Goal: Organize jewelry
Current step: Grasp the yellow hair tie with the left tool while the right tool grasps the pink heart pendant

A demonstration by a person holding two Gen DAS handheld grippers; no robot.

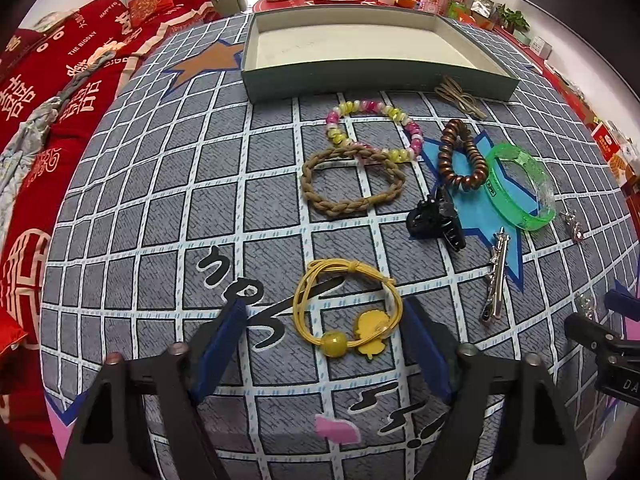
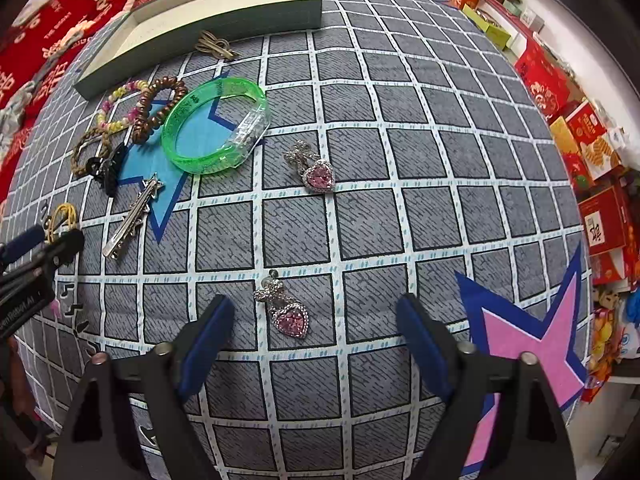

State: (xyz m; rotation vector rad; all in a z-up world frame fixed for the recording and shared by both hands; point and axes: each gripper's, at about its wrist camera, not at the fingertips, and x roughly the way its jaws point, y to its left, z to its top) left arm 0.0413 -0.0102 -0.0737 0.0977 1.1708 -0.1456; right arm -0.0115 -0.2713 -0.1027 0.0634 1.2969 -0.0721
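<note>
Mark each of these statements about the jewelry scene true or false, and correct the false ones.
1. The box holds no jewelry. True.
2. The yellow hair tie lies between the left gripper's fingers. True.
3. The green bangle is inside the box. False: it lies on the cloth.
4. The right gripper is shut on a heart earring. False: its fingers stand apart, the earring untouched between them.
5. Two heart earrings are visible. True.

Yellow hair tie (image 1: 347, 307), green bangle (image 2: 215, 124), pink heart earring (image 2: 289, 312), grey grid-patterned cloth (image 2: 400, 160)
</note>
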